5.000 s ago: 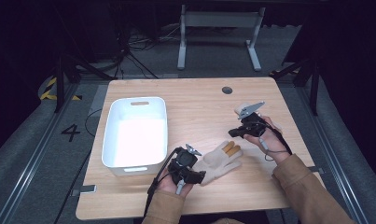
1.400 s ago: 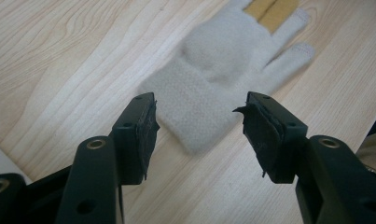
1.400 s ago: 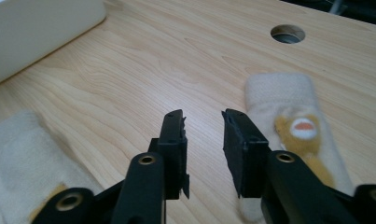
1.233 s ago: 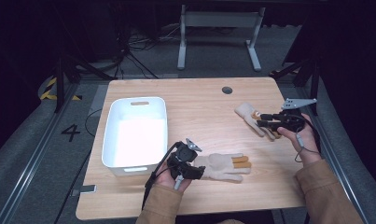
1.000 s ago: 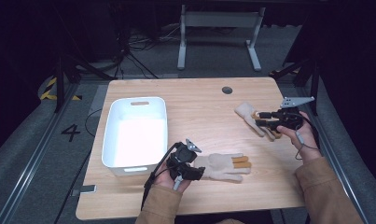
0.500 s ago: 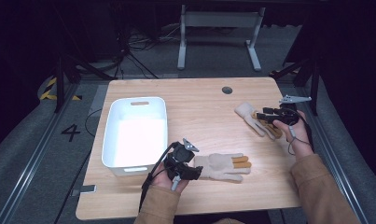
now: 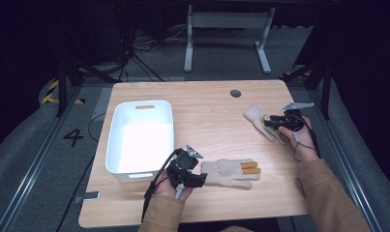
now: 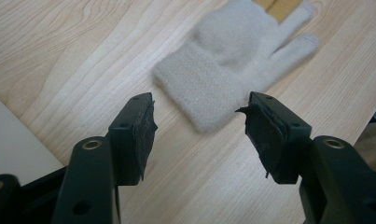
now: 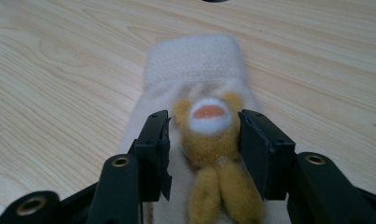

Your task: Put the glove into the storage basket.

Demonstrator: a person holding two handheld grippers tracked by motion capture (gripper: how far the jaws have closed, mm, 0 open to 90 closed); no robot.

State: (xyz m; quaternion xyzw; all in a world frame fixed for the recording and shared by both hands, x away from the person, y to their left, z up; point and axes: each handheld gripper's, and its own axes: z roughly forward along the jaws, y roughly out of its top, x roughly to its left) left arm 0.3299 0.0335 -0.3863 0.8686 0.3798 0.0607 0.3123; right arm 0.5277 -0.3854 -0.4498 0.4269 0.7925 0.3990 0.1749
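Note:
Near the table's front edge lies a cream knit glove (image 7: 229, 172) (image 8: 223, 70) with orange fingertips, its cuff toward my left gripper (image 7: 199, 177) (image 8: 197, 109). That gripper is open, its jaws just short of the cuff and holding nothing. A second cream glove (image 7: 254, 116) (image 9: 195, 65) lies at the right side of the table. It carries a yellow-brown bear face (image 9: 208, 123) with a white snout. My right gripper (image 7: 268, 122) (image 9: 202, 128) is open and low over this glove, one jaw on each side of the bear face.
A white bin (image 7: 142, 104) stands on the left half of the wooden table (image 7: 207, 116). A dark round grommet (image 7: 235, 93) sits near the far edge. Beyond the table are a dark floor, cables and a desk frame.
Five seconds ago both gloves lay together at the front centre; one now lies at the right. In the last second my right gripper has edged onto it. The left gripper has barely moved.

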